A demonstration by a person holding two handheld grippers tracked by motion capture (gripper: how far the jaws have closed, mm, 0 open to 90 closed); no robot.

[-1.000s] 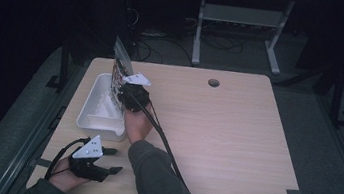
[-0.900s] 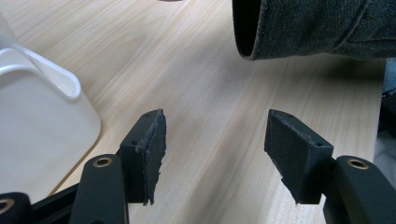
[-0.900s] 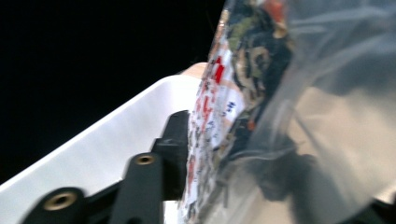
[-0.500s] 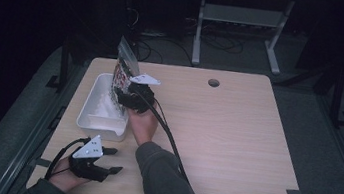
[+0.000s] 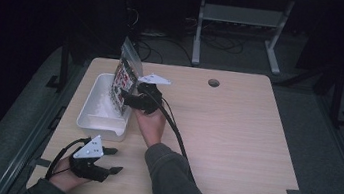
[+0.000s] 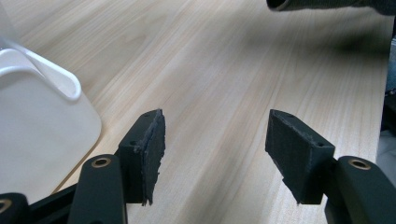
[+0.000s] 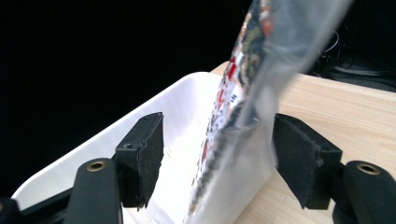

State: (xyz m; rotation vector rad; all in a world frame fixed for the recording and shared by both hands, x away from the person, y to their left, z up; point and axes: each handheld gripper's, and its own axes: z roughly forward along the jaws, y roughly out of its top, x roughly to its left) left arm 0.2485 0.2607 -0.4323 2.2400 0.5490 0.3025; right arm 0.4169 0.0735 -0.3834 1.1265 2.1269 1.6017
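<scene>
A clear bag [image 5: 125, 75] of red, white and black printed pieces stands tilted on the right rim of a white bin [image 5: 94, 117] at the table's left. My right gripper [image 5: 130, 100] is beside that rim and open. In the right gripper view the bag [image 7: 261, 70] rises between the two spread jaws of that gripper [image 7: 217, 154], over the bin [image 7: 177, 107]; I cannot tell whether either pad touches it. My left gripper [image 5: 110, 161] rests open near the front left corner. In its own view it [image 6: 215, 149] holds nothing, with the bin's corner [image 6: 42, 107] to the left.
A round cable hole [image 5: 213, 83] sits at the table's far middle. A metal stand [image 5: 240, 20] is on the floor beyond the table. The right gripper's cable [image 5: 175, 130] trails along the sleeve [image 5: 174, 178]. Wood tabletop [image 5: 244, 142] spreads to the right.
My right hand and gripper have drifted slightly right and nearer. The bag stays upright at the bin's rim. The left gripper has not moved.
</scene>
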